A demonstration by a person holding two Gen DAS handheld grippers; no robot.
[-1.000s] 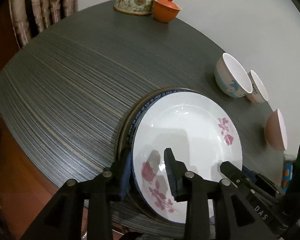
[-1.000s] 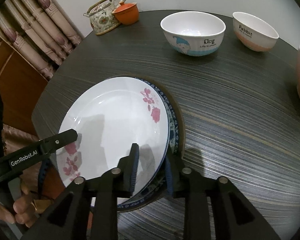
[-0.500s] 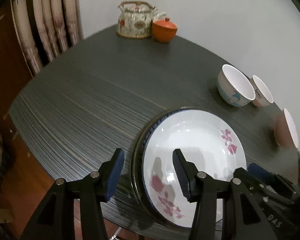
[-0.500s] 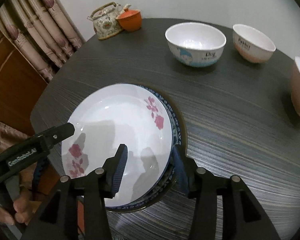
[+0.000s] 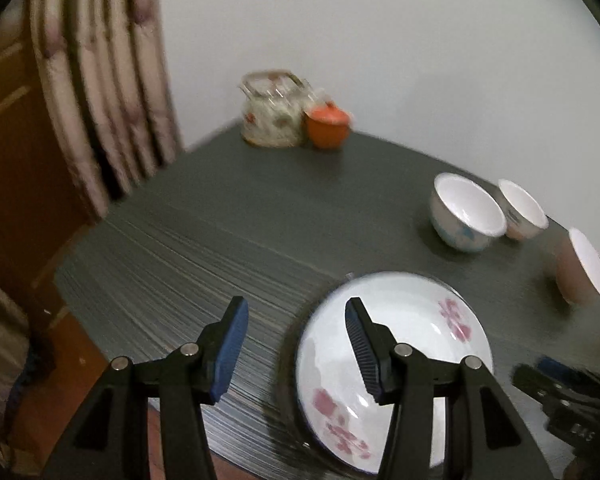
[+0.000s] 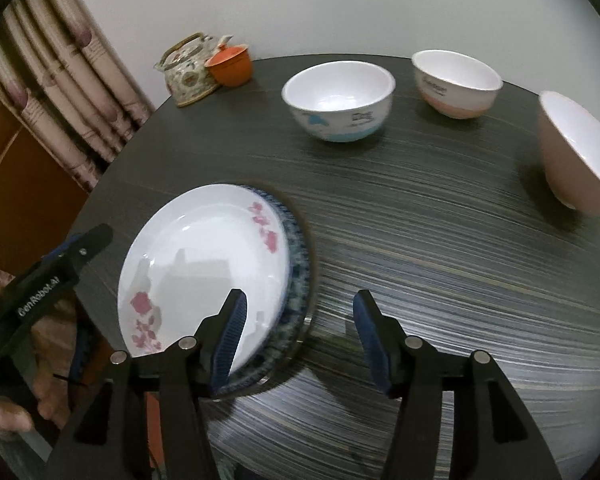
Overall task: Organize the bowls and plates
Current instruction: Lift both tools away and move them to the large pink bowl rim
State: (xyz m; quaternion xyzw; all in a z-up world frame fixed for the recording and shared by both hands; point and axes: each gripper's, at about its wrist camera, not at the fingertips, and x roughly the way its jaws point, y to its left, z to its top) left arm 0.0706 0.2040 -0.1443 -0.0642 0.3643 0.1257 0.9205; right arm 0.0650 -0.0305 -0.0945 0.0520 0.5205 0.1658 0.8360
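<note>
- The left view is smearing with motion blur, so the teapot (image 5: 272, 110) and orange cup (image 5: 327, 128) at 12 o'clock on the table (image 5: 228, 216) are showing only soft patterns
- The lettering on the blue bowl (image 6: 339, 100) and the pink-band bowl (image 6: 456, 82) is too blurred to read in the right view
- The pink bowl (image 6: 576, 156) is sitting at 3 o'clock in the right view, distorted at the picture's edge, its opening turned toward the camera
- All three bowls are showing white insides with nothing in them, standing apart from each other in a row toward 1 to 3 o'clock
- The white plate (image 6: 204, 268) with pink flowers is lying on top of a blue-rimmed plate (image 6: 296, 264), which is showing only as a crescent along its 3 o'clock side; a darker rim beneath that is hard to make out
- The stack is resting near the table edge at 7 o'clock in the right view, 5 o'clock in the left
- The left gripper (image 5: 294, 340) is hovering with its jaws spread wide, holding nothing, one finger (image 5: 360, 344) over the plate
- The right gripper (image 6: 298, 332) is likewise gaping, gripping nothing, its left finger (image 6: 230, 336) overlapping the plate's edge in view; contact cannot be told
- The hand at 8 o'clock in the right view is partly cut off
</note>
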